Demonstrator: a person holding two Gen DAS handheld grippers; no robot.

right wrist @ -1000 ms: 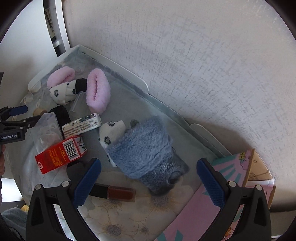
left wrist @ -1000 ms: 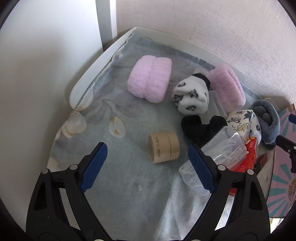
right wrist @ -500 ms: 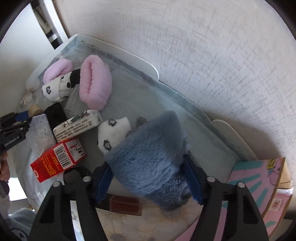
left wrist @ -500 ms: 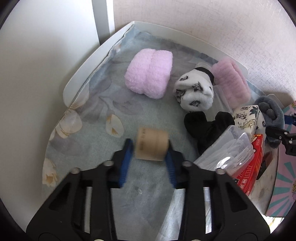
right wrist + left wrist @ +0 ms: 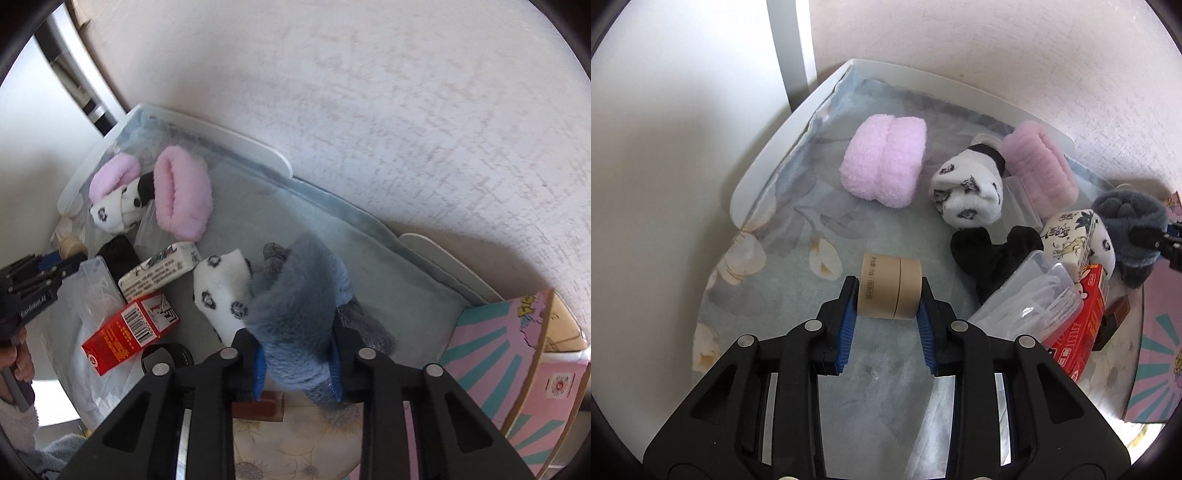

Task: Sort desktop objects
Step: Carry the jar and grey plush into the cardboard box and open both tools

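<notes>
My left gripper [image 5: 889, 295] is shut on a brown tape roll [image 5: 889, 291] over the floral cloth [image 5: 775, 236]. My right gripper [image 5: 298, 354] is shut on a fluffy blue-grey slipper [image 5: 303, 317] and holds it tilted above the cloth; it also shows in the left wrist view [image 5: 1134, 236]. A panda-print sock [image 5: 218, 295] lies against the slipper's left side. Further off lie a lilac fluffy roll [image 5: 882, 162], a panda sock bundle [image 5: 967, 195] and a pink slipper [image 5: 1038, 170].
A black sock [image 5: 990, 254], a clear plastic box [image 5: 1030, 295], a printed tissue pack [image 5: 159, 269], a red carton [image 5: 129, 332] and a brown bar [image 5: 258, 406] crowd the middle. A pink striped box [image 5: 491, 362] stands at the right. The wall [image 5: 369, 110] runs along the back.
Both grippers have closed, the left on the tape roll, the right on the blue-grey slipper. The right gripper has raised the slipper, tilting it.
</notes>
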